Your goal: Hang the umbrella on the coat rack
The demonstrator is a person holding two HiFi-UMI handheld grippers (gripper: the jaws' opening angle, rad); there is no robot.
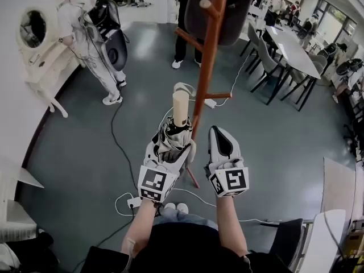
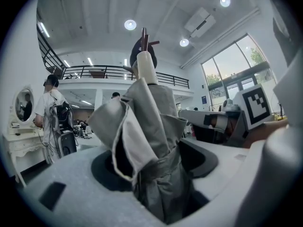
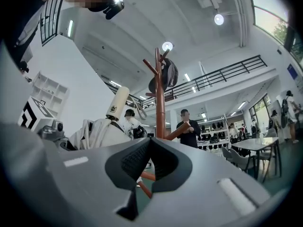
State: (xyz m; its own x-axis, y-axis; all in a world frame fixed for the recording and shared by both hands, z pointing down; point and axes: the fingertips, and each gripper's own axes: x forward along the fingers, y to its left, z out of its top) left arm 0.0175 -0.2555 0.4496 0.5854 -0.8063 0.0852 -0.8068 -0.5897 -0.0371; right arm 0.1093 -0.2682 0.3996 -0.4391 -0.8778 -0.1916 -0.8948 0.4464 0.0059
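Where the head view looks down, the left gripper (image 1: 168, 147) at lower centre clamps the folded grey umbrella (image 1: 180, 110), its cream handle upright just beside the brown coat rack (image 1: 207, 56) pole. The right gripper (image 1: 218, 133) sits to its right.

Left gripper view: bunched umbrella fabric fills the jaws at centre.

Right gripper view: the jaws meet, empty, with the rack pole at centre and the umbrella at lower left.

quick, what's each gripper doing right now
left gripper: closed on the folded umbrella
right gripper: closed, nothing between its jaws
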